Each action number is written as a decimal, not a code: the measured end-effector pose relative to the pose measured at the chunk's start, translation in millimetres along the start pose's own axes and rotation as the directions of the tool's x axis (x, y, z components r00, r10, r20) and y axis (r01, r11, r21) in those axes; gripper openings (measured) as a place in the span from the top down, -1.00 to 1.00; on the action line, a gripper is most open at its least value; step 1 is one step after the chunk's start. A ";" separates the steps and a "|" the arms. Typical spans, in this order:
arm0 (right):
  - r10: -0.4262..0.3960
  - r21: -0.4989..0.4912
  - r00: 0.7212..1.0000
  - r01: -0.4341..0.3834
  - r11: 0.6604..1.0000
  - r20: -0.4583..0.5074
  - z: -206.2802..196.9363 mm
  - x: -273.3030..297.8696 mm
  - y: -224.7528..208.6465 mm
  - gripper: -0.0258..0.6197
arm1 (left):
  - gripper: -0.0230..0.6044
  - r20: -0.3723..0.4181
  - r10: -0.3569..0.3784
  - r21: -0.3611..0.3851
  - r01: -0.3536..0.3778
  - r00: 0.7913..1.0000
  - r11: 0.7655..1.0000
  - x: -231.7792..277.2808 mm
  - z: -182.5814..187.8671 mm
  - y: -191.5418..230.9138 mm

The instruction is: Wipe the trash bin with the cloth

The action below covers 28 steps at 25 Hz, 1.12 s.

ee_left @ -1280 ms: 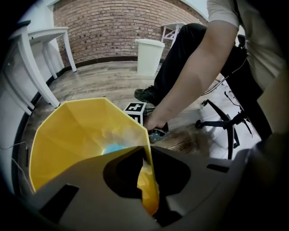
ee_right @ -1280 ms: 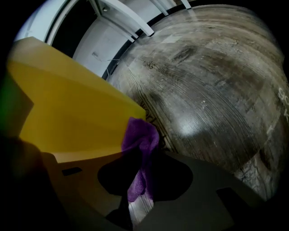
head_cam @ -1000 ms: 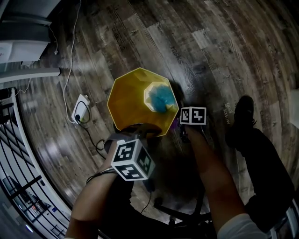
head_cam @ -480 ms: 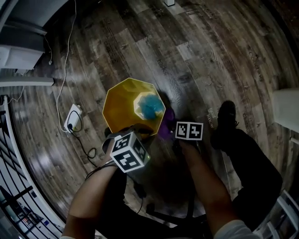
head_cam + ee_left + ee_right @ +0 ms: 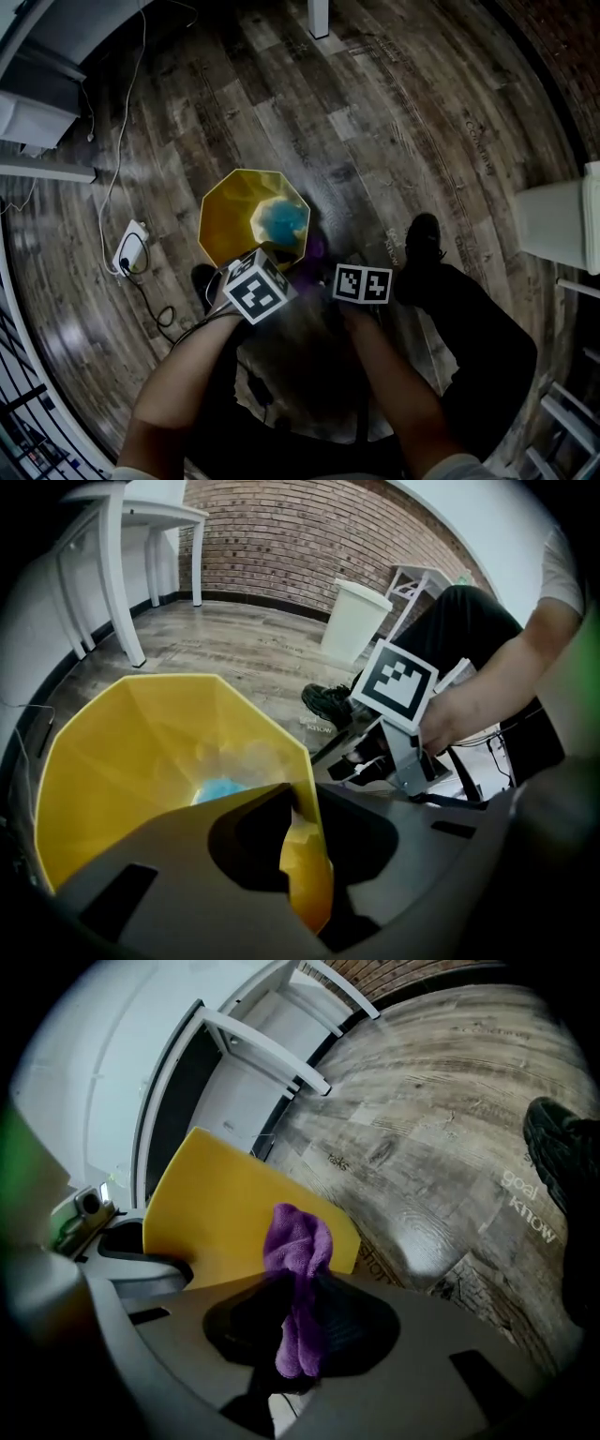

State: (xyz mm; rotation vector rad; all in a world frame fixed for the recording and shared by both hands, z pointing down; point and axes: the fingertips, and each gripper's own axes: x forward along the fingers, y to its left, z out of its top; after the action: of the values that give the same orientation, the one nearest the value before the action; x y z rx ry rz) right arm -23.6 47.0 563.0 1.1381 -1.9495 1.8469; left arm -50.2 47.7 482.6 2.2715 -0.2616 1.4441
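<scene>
A yellow faceted trash bin (image 5: 234, 208) stands on the wood floor, with something blue (image 5: 279, 222) at its bottom. My left gripper (image 5: 265, 257) is at the bin's near rim. The yellow wall (image 5: 302, 860) sits pinched between its jaws, which have just been opening slightly. My right gripper (image 5: 325, 261) is beside the bin's right side, shut on a purple cloth (image 5: 298, 1241) that sticks up from its jaws. In the right gripper view the cloth hangs just in front of the bin's outer wall (image 5: 220, 1211). Whether cloth and wall touch I cannot tell.
A white bin (image 5: 555, 220) stands at the right. A power strip with cables (image 5: 128, 258) lies left of the yellow bin. A person's black shoe (image 5: 422, 242) and leg are on the right. White table legs (image 5: 124, 583) and a brick wall (image 5: 309, 546) lie beyond.
My right gripper has risen with the purple cloth along the bin's right side. My left gripper has rolled a little at the rim. The head view has pulled back from the bin.
</scene>
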 end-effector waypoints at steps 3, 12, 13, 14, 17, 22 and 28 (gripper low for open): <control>0.005 0.002 1.000 -0.005 1.000 0.007 1.9 -8.6 4.5 0.63 | 0.79 -0.002 0.010 0.025 -0.010 1.000 1.000 -0.1 2.0 0.2; -0.005 -0.010 0.999 0.005 1.000 0.037 13.4 -42.3 11.0 0.63 | 0.41 -0.046 0.007 0.192 0.002 0.999 0.981 -20.2 -11.7 -9.4; -0.006 -0.007 0.999 0.006 1.000 0.041 13.2 -45.9 11.2 0.63 | 0.39 -0.055 0.018 0.216 -0.006 0.998 0.976 -23.6 -16.3 -8.4; -0.004 -0.001 0.999 0.004 1.000 0.046 12.4 -49.2 12.0 0.63 | 0.38 -0.064 0.032 0.239 -0.015 0.997 0.971 -26.8 -21.4 -7.0; 0.014 0.022 0.998 -0.015 1.000 0.061 8.3 -57.2 20.9 0.63 | 0.33 -0.095 0.063 0.303 -0.032 0.994 0.953 -34.0 -36.7 -3.7; 0.065 0.018 0.996 -0.066 0.998 0.059 -0.9 -64.6 48.5 0.63 | 0.33 -0.115 0.054 0.334 -0.012 0.992 0.942 -38.8 -45.2 -6.6; 0.101 0.000 0.994 -0.101 0.995 0.037 -9.3 -67.6 67.4 0.63 | 0.33 -0.134 0.061 0.381 -0.005 0.989 0.925 -56.0 -49.7 -7.4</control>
State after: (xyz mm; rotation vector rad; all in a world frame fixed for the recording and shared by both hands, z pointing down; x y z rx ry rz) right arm -25.5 74.6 471.2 1.1012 -2.0613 1.8908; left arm -112.4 72.8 448.5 2.4493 0.0312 1.7979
